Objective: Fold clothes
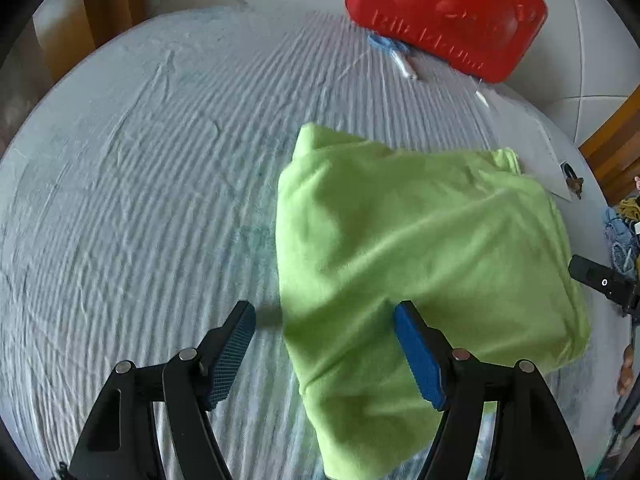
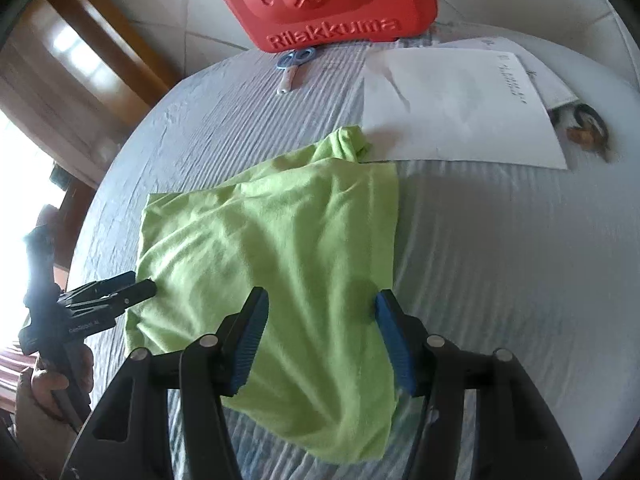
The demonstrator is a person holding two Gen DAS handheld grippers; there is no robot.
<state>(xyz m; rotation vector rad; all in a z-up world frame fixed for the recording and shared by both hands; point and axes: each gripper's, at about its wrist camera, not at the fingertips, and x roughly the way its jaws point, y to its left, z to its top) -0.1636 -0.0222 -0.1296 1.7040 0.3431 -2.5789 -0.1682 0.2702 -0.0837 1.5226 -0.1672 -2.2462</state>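
A lime green garment lies folded over on the pale blue bed sheet; it also shows in the right wrist view. My left gripper is open and empty, straddling the garment's left edge, one blue pad over the sheet and one over the cloth. In the right wrist view the left gripper shows at the garment's left edge. My right gripper is open and empty above the garment's near part. In the left wrist view only part of the right gripper's black body shows at the far right.
A red Rilakkuma case stands at the far edge of the bed, with small blue scissors in front. White paper sheets lie at the back right beside a small dark object. Wooden furniture stands left.
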